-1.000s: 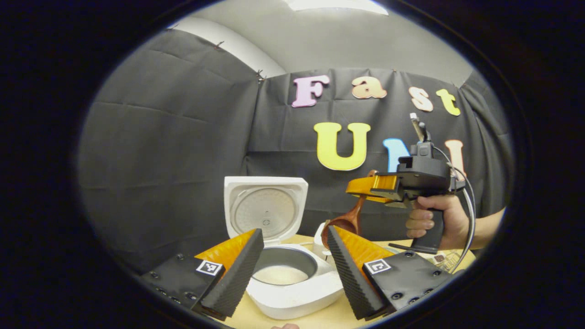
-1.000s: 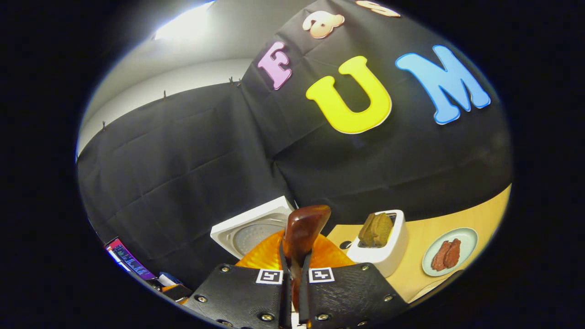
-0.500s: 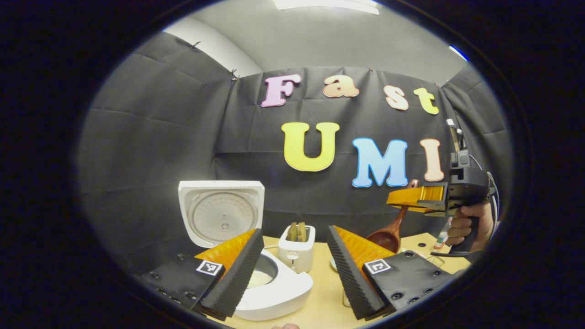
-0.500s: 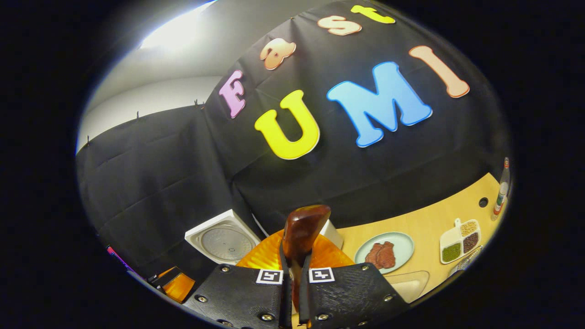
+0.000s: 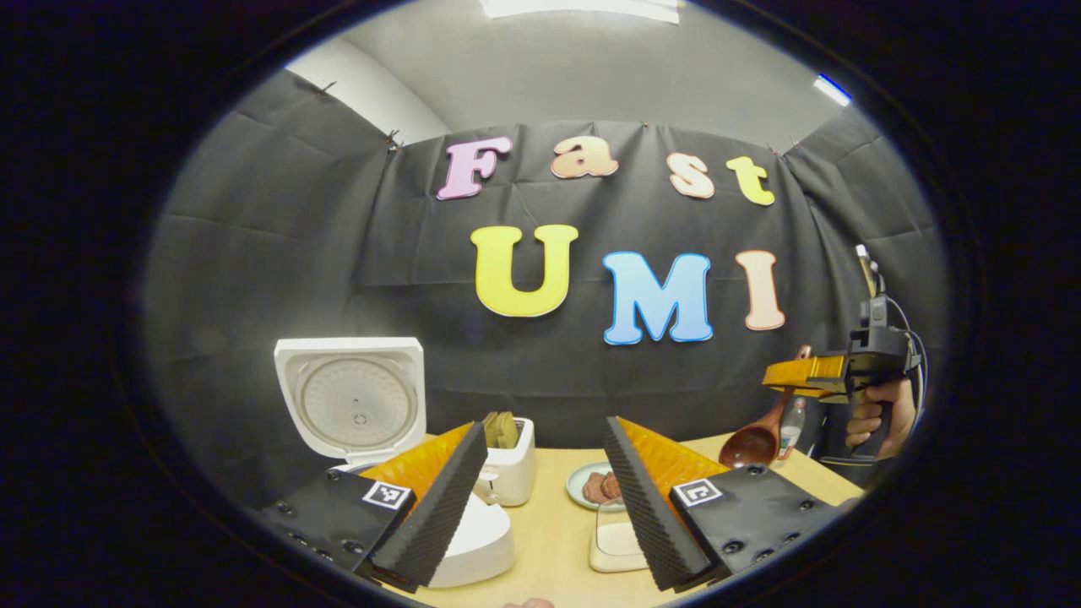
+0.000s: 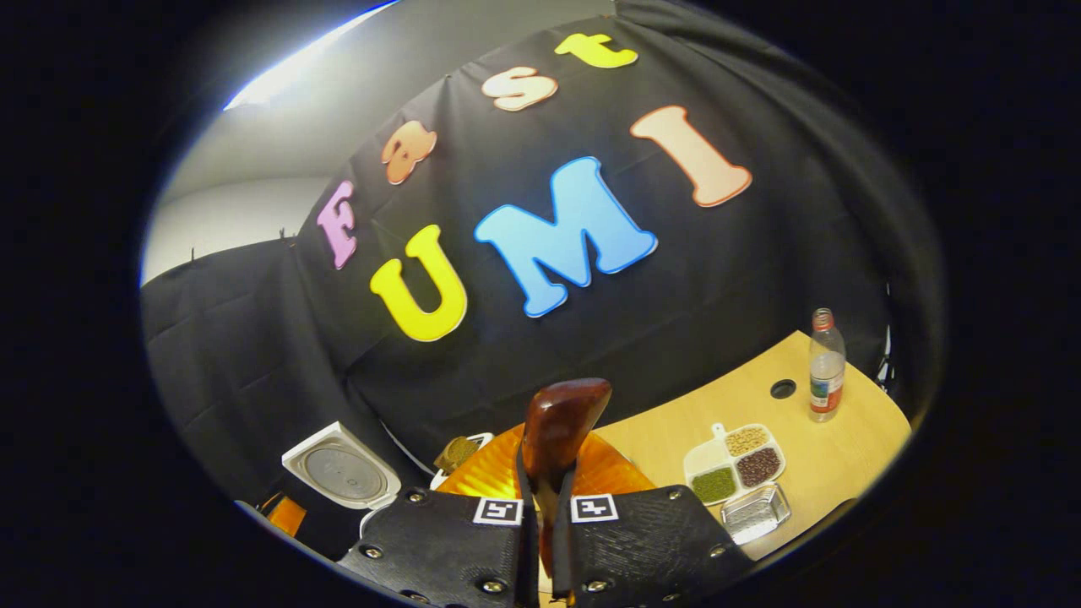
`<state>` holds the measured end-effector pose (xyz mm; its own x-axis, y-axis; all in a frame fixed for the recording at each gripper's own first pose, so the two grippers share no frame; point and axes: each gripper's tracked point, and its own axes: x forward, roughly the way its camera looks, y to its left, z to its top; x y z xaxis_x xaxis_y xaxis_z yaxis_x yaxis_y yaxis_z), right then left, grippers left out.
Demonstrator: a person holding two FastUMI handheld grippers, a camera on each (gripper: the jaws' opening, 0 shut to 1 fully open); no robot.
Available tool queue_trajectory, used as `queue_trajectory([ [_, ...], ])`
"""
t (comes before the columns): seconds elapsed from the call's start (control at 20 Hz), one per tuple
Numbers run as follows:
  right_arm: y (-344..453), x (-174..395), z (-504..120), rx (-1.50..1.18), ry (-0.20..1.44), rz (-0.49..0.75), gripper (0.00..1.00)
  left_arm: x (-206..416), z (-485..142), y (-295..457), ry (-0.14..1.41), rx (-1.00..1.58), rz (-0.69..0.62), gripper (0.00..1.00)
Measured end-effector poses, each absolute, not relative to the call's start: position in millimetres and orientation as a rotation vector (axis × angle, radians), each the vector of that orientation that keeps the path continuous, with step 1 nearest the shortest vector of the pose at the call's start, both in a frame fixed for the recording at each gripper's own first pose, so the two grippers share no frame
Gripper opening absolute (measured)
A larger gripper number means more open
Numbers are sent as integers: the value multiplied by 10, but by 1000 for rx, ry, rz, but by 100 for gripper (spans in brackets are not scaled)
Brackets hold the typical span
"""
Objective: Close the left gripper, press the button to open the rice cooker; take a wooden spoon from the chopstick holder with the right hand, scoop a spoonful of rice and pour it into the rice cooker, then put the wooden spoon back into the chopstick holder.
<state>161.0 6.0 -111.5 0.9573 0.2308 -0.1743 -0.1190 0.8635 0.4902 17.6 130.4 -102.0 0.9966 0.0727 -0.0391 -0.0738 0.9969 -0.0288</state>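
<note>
On the worktop [image 5: 549, 540], the toaster [image 5: 509, 463] stands just beside the open rice cooker [image 5: 473, 540]; a plate [image 5: 591, 485] and dish [image 5: 615, 545] crowd the middle, with bare wood between.

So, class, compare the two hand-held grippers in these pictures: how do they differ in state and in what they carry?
The left hand-held gripper has its fingers spread wide with nothing between them, while the right hand-held gripper is shut on the wooden spoon. The left one points over the open rice cooker and toaster; the right one is held up at the right side of the table, with the spoon's bowl hanging below it. Both are hand-held above that table.
</note>
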Motion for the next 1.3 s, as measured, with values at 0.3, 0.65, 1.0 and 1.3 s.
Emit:
queue_trajectory([
  [0.3,-727,1644,-1532,464,240,17,6,66,-1059,1305,68,-12,113,97],
  [0.65,-1270,1761,-2217,422,301,-142,7,-108,-1081,1417,112,-6,184,96],
  [1.0,-1391,1839,-2769,419,374,-209,7,-96,-1078,1499,128,-7,224,96],
  [1.3,-1360,1848,-3093,406,423,-254,7,-114,-1023,1579,117,8,248,97],
])
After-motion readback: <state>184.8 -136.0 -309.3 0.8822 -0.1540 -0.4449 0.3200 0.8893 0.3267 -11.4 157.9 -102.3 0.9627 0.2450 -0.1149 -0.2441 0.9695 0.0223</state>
